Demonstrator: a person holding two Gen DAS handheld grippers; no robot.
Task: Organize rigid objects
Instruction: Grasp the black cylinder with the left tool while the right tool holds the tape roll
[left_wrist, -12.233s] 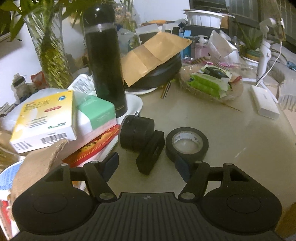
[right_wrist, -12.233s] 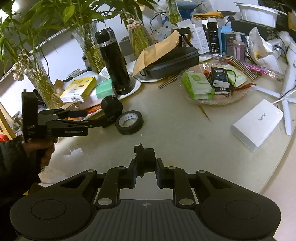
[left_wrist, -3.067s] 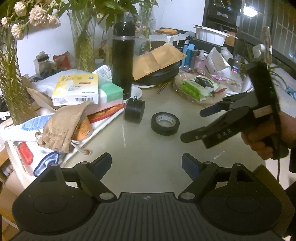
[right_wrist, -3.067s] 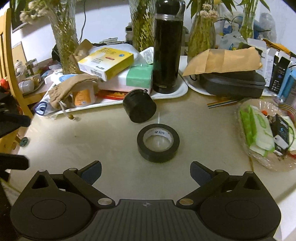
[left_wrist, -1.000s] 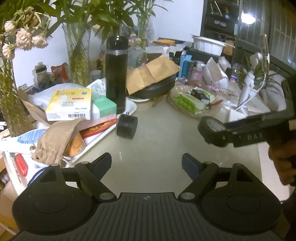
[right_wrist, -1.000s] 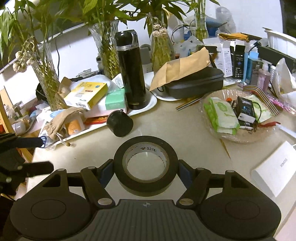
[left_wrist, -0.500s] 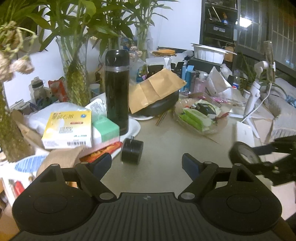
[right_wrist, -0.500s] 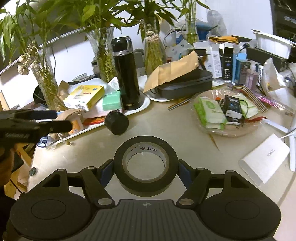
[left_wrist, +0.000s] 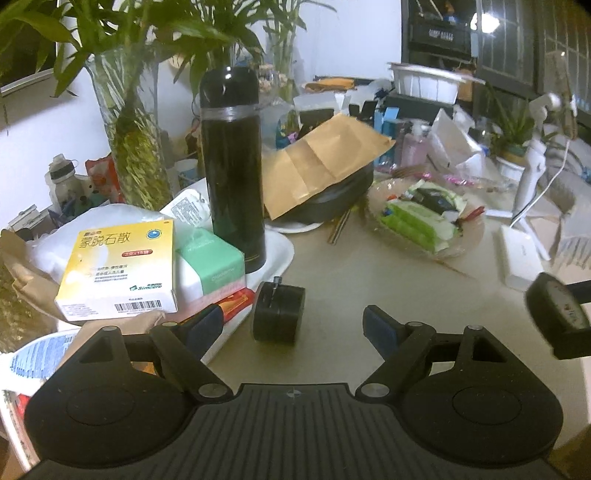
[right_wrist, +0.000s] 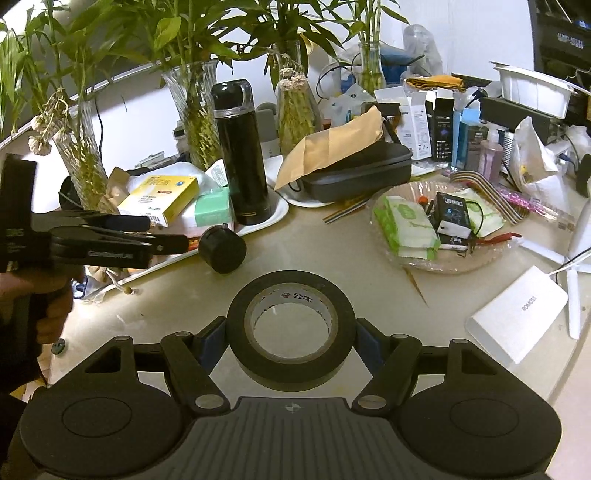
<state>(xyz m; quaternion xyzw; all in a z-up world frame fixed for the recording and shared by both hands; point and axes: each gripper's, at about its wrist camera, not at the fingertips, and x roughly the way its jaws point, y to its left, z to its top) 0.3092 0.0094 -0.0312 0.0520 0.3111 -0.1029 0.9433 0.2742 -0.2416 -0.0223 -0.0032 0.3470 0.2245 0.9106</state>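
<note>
**Crowded counter; caster ahead of empty left jaws**

Cluttered pale counter (left_wrist: 369, 280), bamboo vases and boxes along the back wall. Black flask (left_wrist: 232, 166) upright on a white tray (left_wrist: 280, 254). Right gripper (right_wrist: 291, 339) clamps a black tape roll (right_wrist: 291, 332) by its outer rim, hole facing up, carried clear of the counter. Left gripper (left_wrist: 291, 325) stands wide with nothing between its jaws. Black caster wheel (left_wrist: 279, 312) lies on its side just beyond them, slightly left of centre, touching the tray edge, stem (small, metal) pointing up and away. Left hand is nearer; gripper pitched down toward it.
</note>
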